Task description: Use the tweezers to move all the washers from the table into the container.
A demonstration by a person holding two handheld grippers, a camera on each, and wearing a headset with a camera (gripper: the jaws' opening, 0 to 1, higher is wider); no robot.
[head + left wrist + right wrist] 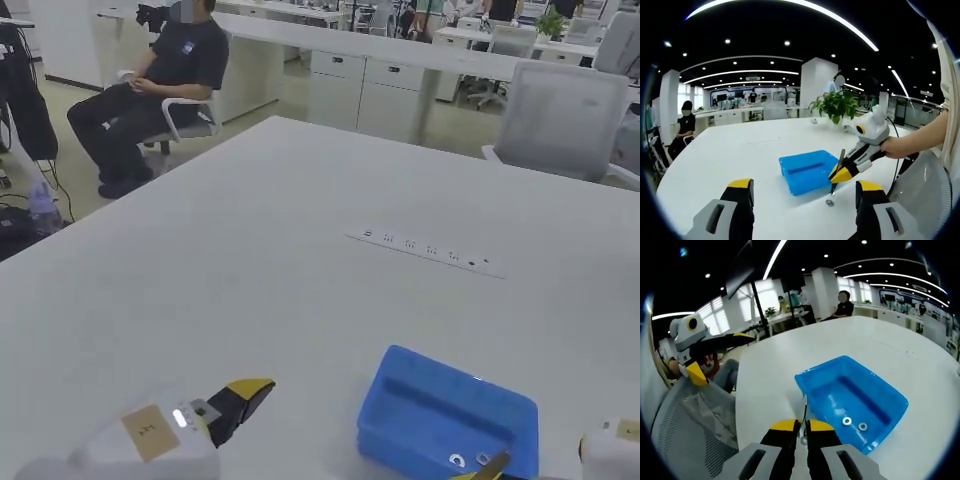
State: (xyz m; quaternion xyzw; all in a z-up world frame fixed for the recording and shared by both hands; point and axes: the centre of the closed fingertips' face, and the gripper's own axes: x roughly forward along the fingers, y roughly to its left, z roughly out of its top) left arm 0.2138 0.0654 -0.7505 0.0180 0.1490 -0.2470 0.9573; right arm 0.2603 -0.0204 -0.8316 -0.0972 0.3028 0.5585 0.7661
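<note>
Left gripper view: we see the left gripper [805, 186] with its jaws spread wide and empty above the white table [730, 155]. Just right of centre sits the blue container [802, 172], and by its near-right corner one washer [829, 202] lies on the table. Over it hangs the right gripper [840, 175], clamped on the tweezers [838, 167], whose tips point down close to that washer. In the right gripper view we count two washers [846, 420] inside the container.

Blue container [837, 371]; white table [250, 270]; silver washers [846, 420]; right tongs [802, 426] yellow-tipped, black.
</note>
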